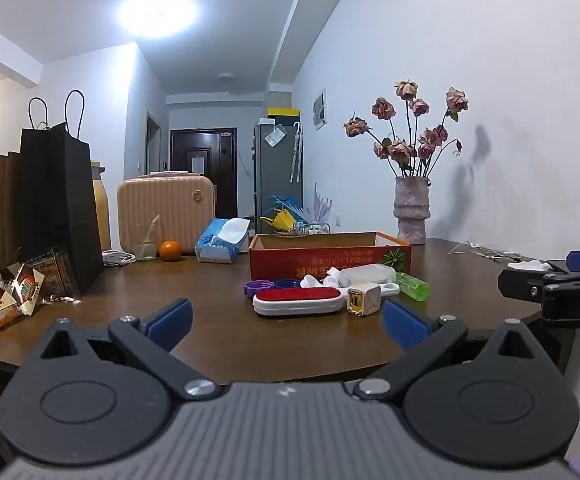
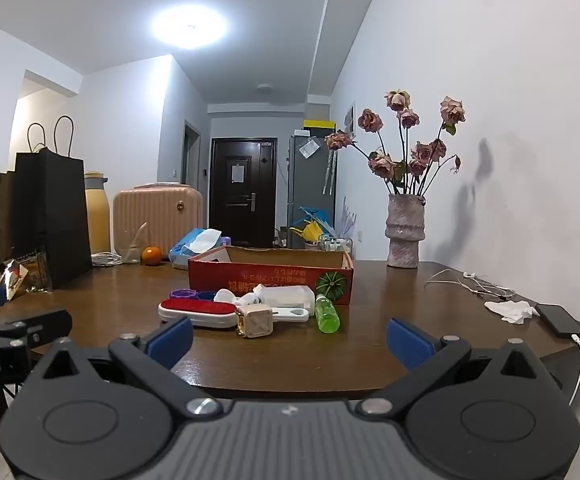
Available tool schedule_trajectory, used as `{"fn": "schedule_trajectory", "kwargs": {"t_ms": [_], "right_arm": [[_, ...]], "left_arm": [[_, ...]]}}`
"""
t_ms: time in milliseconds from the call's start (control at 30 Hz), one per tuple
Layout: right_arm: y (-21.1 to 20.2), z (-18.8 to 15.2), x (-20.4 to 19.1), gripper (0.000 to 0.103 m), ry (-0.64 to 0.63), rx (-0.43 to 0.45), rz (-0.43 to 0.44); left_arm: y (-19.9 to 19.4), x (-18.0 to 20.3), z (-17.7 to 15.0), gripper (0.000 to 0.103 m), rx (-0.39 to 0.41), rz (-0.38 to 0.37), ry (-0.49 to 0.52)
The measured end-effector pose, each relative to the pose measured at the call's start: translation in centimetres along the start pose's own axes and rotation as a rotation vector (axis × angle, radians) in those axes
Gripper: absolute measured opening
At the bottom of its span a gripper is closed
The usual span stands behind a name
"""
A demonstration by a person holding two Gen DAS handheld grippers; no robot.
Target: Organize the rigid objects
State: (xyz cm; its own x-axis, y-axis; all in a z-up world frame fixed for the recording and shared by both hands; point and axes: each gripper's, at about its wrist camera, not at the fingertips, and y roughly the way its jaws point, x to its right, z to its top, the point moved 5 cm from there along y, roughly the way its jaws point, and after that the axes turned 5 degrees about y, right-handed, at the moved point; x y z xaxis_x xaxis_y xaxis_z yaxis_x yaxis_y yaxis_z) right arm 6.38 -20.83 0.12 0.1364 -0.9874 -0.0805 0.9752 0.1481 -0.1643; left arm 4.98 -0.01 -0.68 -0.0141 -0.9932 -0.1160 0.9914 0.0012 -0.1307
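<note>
Home, apt living/dining rm: wooden table (image 2: 370, 344), suitcase (image 2: 158, 216), fridge (image 2: 310, 184), entry door (image 2: 244, 192), flower vase (image 2: 404, 232).

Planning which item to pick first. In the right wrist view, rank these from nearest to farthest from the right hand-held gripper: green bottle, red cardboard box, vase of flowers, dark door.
From the right hand-held gripper:
1. Green bottle, lying on the table just ahead.
2. Red cardboard box, behind the bottle, mid-table.
3. Vase of flowers, at the table's far right by the wall.
4. Dark door, down the hallway.

Both wrist cameras sit low at the table (image 1: 218, 344) near edge, facing 12 o'clock, sharing the red box (image 2: 270, 270) and vase (image 1: 411, 216)
</note>
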Motion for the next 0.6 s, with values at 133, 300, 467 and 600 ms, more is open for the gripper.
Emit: {"fn": "schedule_trajectory", "kwargs": {"t_ms": [133,300,467,600], "right_arm": [[0.1,0.0,0.0,0.103,-0.003,0.001,-0.002],[0.0,0.1,-0.1,0.103,-0.008,0.012,-0.006],[0.8,-0.6,-0.3,0.103,-0.006,-0.006,0.007],[0.7,-0.4,-0.3,0.103,-0.008,-0.004,0.007]], "left_arm": [[-0.1,0.1,0.0,0.103,0.011,0.004,0.003],[0.0,0.0,-0.2,0.103,0.0,0.004,-0.003],[0.2,-0.3,-0.6,0.103,0.002,0.007,-0.002],[0.1,-0.4,-0.4,0.103,0.004,0.009,-0.003]]}}
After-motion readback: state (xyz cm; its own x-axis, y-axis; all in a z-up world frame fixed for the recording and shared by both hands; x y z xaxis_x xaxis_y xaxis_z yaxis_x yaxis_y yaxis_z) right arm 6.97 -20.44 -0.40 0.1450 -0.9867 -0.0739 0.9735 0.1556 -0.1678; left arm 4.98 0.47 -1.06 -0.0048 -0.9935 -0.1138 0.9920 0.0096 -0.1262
